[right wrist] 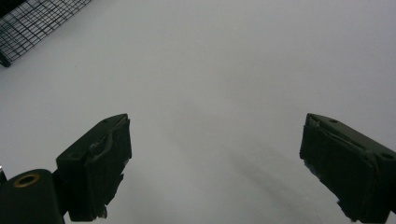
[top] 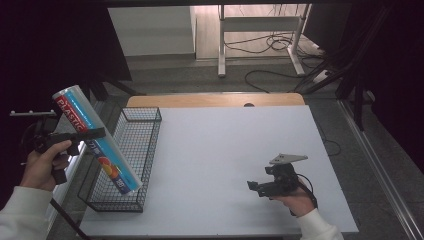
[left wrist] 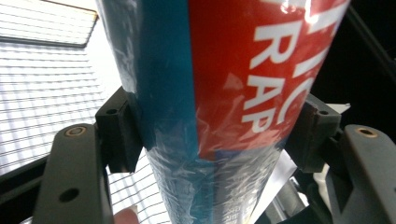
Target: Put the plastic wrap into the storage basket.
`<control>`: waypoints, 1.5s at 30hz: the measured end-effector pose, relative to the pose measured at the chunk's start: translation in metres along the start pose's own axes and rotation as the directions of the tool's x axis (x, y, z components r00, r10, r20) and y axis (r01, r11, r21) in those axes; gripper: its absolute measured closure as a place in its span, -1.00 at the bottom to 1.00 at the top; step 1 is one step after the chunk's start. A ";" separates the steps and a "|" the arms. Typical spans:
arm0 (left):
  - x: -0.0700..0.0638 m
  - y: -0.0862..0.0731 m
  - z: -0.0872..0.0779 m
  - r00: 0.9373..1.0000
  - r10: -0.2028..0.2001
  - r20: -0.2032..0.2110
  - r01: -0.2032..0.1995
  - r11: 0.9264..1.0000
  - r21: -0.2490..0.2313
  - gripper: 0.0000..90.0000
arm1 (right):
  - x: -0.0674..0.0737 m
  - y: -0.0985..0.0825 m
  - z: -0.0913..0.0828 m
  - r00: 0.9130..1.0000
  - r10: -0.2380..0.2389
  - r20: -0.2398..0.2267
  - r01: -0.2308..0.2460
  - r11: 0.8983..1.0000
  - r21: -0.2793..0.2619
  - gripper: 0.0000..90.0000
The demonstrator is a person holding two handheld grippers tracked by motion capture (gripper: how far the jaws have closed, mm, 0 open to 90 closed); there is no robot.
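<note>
A long roll of plastic wrap [top: 95, 137] in a red and blue wrapper hangs tilted above the left side of a black wire basket [top: 131, 150]. My left gripper [top: 95, 133] is shut on the roll near its upper half, coming in from the left. In the left gripper view the roll [left wrist: 224, 93] stands squeezed between the two pads [left wrist: 119, 128]. My right gripper [top: 256, 186] rests low over the white table [top: 225, 145] at the front right, open, with nothing between its jaws. The right gripper view has its gripper [right wrist: 212, 163] wide apart over bare white surface.
The wire basket stands along the table's left edge and its corner [right wrist: 32, 23] appears in the right gripper view. A wooden strip [top: 215, 100] runs along the table's far edge. Beyond it are floor cables [top: 272, 45] and a desk frame [top: 260, 30].
</note>
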State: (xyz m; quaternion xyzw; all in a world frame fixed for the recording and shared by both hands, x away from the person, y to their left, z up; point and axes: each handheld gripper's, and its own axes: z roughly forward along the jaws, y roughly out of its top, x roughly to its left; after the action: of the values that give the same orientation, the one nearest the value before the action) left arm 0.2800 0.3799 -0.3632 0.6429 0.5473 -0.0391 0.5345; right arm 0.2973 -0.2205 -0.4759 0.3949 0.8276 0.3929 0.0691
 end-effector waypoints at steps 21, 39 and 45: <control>0.025 -0.001 0.026 0.978 0.040 -0.204 -0.009 0.988 0.154 -0.29 | -0.002 -0.001 0.001 1.000 0.000 0.010 0.000 1.000 0.009 -0.79; 0.041 0.000 0.082 0.963 -0.023 -0.268 0.080 0.976 0.204 -0.29 | -0.002 -0.001 0.000 1.000 -0.006 0.028 0.006 1.000 0.014 -0.79; 0.048 0.002 0.103 0.934 -0.085 -0.346 0.147 0.977 0.157 -0.30 | -0.002 -0.001 0.001 0.999 -0.007 0.033 0.006 1.000 0.017 -0.79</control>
State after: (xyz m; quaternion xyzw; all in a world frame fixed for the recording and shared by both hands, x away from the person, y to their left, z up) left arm 0.3562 0.3369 -0.4364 0.6520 0.6622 -0.0093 0.3691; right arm 0.2987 -0.2215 -0.4777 0.3993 0.8309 0.3791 0.0807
